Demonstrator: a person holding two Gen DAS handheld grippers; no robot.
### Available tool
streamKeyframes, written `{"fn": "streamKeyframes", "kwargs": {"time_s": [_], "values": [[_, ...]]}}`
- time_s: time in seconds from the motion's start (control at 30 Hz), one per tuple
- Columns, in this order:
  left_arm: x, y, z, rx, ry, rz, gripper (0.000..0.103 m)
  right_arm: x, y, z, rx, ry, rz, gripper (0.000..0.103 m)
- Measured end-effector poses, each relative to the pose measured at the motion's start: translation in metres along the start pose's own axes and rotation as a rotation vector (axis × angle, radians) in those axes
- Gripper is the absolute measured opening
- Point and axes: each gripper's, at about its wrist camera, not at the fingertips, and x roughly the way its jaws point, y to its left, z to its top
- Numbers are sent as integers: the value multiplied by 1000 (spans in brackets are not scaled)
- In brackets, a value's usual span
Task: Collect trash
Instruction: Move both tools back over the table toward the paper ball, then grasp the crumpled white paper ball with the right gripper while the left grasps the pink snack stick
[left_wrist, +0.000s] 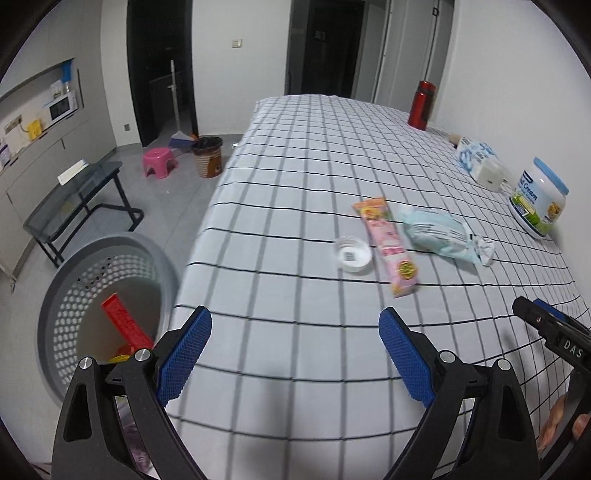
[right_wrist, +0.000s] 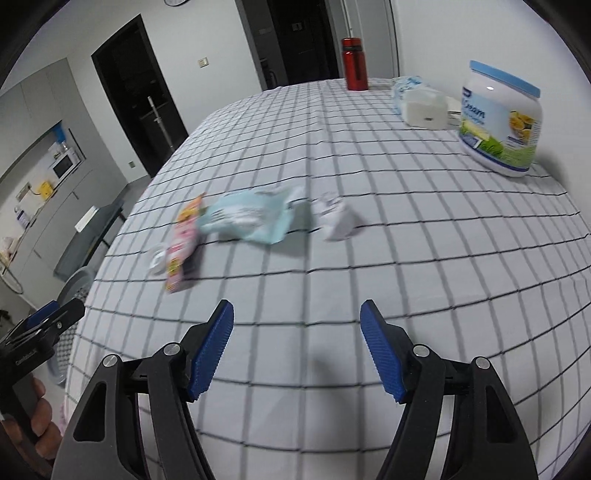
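Note:
On the checked tablecloth (left_wrist: 295, 184) lie a white round lid (left_wrist: 352, 254), a pink-orange wrapper (left_wrist: 388, 245), a light blue packet (left_wrist: 436, 232) and a crumpled white paper (left_wrist: 485, 249). They also show in the right wrist view: the lid (right_wrist: 158, 260), the wrapper (right_wrist: 183, 243), the packet (right_wrist: 251, 218) and the paper (right_wrist: 336, 218). My left gripper (left_wrist: 295, 354) is open and empty near the table's front edge. My right gripper (right_wrist: 297, 347) is open and empty, short of the trash. A grey perforated basket (left_wrist: 74, 295) on the floor at the left holds a red piece (left_wrist: 123, 325).
A white cream jar (left_wrist: 539, 203), a white box (left_wrist: 489, 173), a tissue pack (left_wrist: 472, 151) and a red bottle (left_wrist: 421, 105) stand along the table's right side. A glass side table (left_wrist: 74, 199), a pink stool (left_wrist: 159, 161) and a brown bin (left_wrist: 207, 157) are on the floor.

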Motion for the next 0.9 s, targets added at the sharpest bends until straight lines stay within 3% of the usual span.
{"fn": "streamKeyframes", "kwargs": {"time_s": [0.27,0.9], "values": [[19,-24,7,11,19,-1,90,26,-19,25,-18,12,-16,68],[36,-29,8,4,51,18,90,86,-23,66,-86,59,-83,68]]}}
